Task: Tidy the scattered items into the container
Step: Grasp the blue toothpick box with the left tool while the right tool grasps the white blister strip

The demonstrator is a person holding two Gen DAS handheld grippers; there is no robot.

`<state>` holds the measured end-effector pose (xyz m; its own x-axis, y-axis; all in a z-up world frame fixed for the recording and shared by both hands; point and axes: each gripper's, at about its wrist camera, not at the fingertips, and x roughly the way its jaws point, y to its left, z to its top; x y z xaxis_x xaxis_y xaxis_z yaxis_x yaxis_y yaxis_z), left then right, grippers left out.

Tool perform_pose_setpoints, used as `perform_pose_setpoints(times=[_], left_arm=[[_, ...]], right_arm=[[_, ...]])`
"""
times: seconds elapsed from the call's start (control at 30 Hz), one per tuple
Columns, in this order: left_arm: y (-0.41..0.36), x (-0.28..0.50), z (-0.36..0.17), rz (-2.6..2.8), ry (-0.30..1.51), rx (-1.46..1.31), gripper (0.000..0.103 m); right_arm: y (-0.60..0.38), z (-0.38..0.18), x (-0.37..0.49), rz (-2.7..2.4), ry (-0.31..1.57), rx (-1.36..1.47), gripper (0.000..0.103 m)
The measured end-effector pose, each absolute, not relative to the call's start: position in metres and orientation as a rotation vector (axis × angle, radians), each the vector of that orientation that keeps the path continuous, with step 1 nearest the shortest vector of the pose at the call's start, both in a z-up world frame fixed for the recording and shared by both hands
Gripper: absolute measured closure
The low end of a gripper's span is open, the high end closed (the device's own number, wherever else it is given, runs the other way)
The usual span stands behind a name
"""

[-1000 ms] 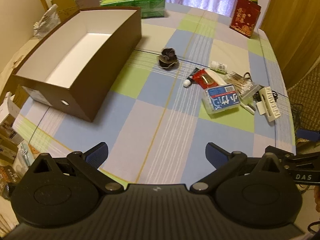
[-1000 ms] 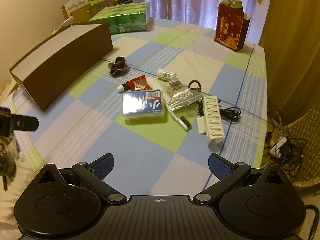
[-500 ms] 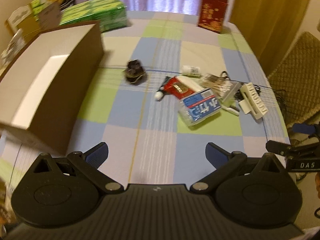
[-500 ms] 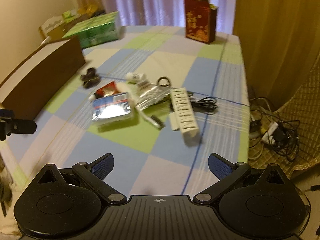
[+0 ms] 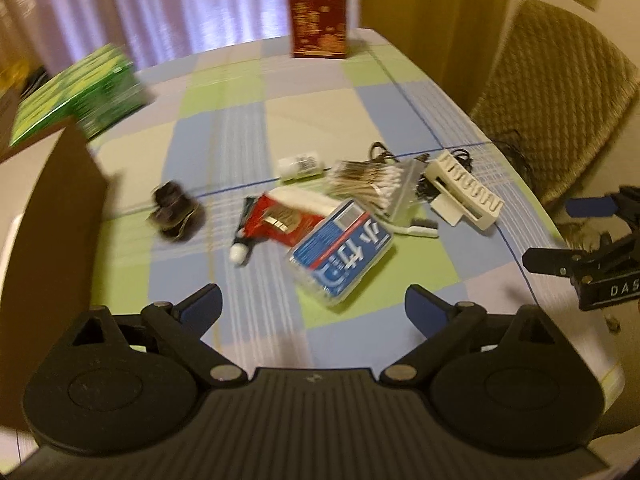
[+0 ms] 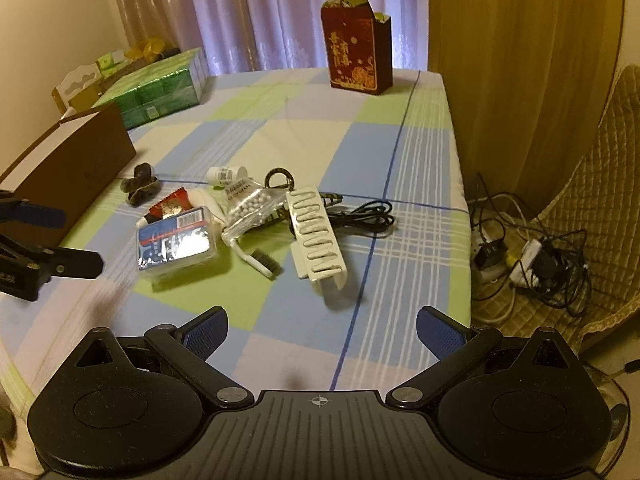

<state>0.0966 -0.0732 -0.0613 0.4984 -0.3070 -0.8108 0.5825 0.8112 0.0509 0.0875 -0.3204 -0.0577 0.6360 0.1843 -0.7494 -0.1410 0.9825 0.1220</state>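
Note:
A brown box (image 5: 48, 216) (image 6: 68, 172) stands at the table's left. The scattered pile lies mid-table: a blue-labelled clear case (image 5: 342, 256) (image 6: 174, 242), a red packet (image 5: 276, 218), a dark scrunchie (image 5: 174, 210) (image 6: 140, 184), a small white bottle (image 5: 300, 164), a bag of cotton swabs (image 5: 368, 178), a white brush (image 6: 258, 260), a white slotted rack (image 5: 464, 194) (image 6: 318, 236) and a black cable (image 6: 364, 216). My left gripper (image 5: 314, 306) is open and empty just short of the clear case. My right gripper (image 6: 322, 326) is open and empty near the rack.
A red gift bag (image 6: 356, 52) stands at the far edge, with green packs (image 6: 160, 88) at the far left. Beyond the table's right edge (image 6: 460, 184) are a quilted chair (image 6: 592, 208) and tangled cables on the floor (image 6: 528, 256).
Both views have swung to the right. The left view has turned from the box's open top toward the pile and moved closer. Both grippers stay open.

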Motion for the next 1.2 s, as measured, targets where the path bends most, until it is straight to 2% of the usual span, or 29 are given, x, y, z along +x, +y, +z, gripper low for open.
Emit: perform_pose_setpoints(times=[0.07,0.27,0.63,0.77,0.83,1.17,1.2], left_arm=[[-0.081,0.103,-0.066,-0.597,0.885,0.382,0.008],[-0.104,0.122,-0.085,-0.717,0.885,0.501,0.022],[-0.136,0.142,-0.119,-0.823,0.873,0.679,0.023],[-0.139,0.143,-0.124,-0.844,0.897,0.687,0.043],[-0.137,0.142,-0.124,-0.842,0.907,0.679,0.046],[-0.103,0.137,-0.093,-0.733,0.937,0.478,0.048],[-0.099,0.139,-0.092,-0.708,0.947,0.457,0.048]], right_arm=[[-0.322,-0.060,0.091,0.181,0.876,0.056,0.000],[-0.329,-0.069,0.099,0.156,0.907,0.063,0.000],[-0.349,-0.078,0.100,0.072,0.945,0.121,0.000],[-0.350,-0.077,0.099,0.075,0.942,0.129,0.000],[-0.349,-0.077,0.100,0.085,0.939,0.132,0.000],[-0.329,-0.073,0.115,0.160,0.881,0.062,0.000],[-0.327,-0.073,0.118,0.166,0.875,0.050,0.005]])
